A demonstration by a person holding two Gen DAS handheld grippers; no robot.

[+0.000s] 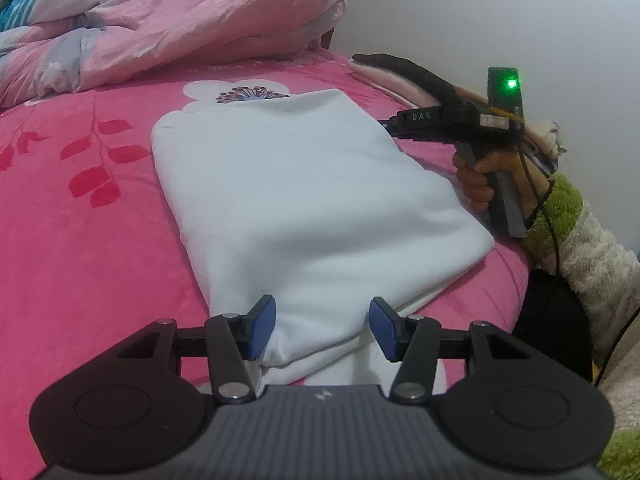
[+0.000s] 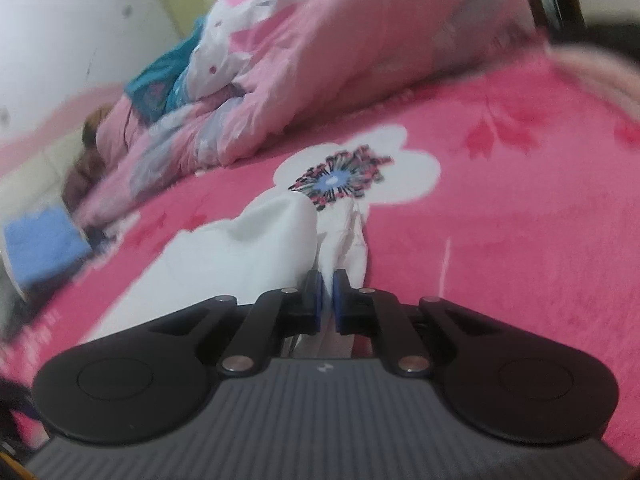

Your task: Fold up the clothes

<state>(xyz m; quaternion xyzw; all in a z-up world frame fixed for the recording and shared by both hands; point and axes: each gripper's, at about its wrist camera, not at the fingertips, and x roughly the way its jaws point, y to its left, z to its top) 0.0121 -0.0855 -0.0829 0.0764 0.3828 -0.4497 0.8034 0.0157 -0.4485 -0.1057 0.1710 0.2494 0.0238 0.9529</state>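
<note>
A: On the left, my left gripper (image 1: 322,326) sits at the near end of the white garment (image 1: 304,200). The jaws stand about half open, and the cloth's near end lies bunched between the blue pads (image 1: 262,326). Whether they press on it I cannot tell.

B: Why stay there?

A: I judge it steadies that end, so the garment stays on the pink blanket (image 1: 80,240) while the other end gets worked.

B: And the garment itself?

A: It's a long, already narrowed shape, running away from my left gripper toward the white flower print (image 1: 236,90). The crumpled quilt (image 1: 180,20) lies beyond it, well apart.

B: Now the right side.

A: In the left view, my right gripper (image 1: 386,125) comes in at the garment's far right edge, a hand (image 1: 478,184) on the handle, a fuzzy sleeve (image 1: 568,232) behind. A folded pinkish cloth (image 1: 400,82) lies beyond it at the bed's edge.

B: Is it holding anything?

A: Yes. In its own view the right gripper (image 2: 327,294) has its jaws nearly together, pinching a thin fold of the white garment (image 2: 256,240); cloth stands up just ahead of the pads (image 2: 318,292). That view is blurred.

B: Reason for that grip?

A: Likely to bring the far end toward the near end, halving the length. That fold isn't made yet.
</note>
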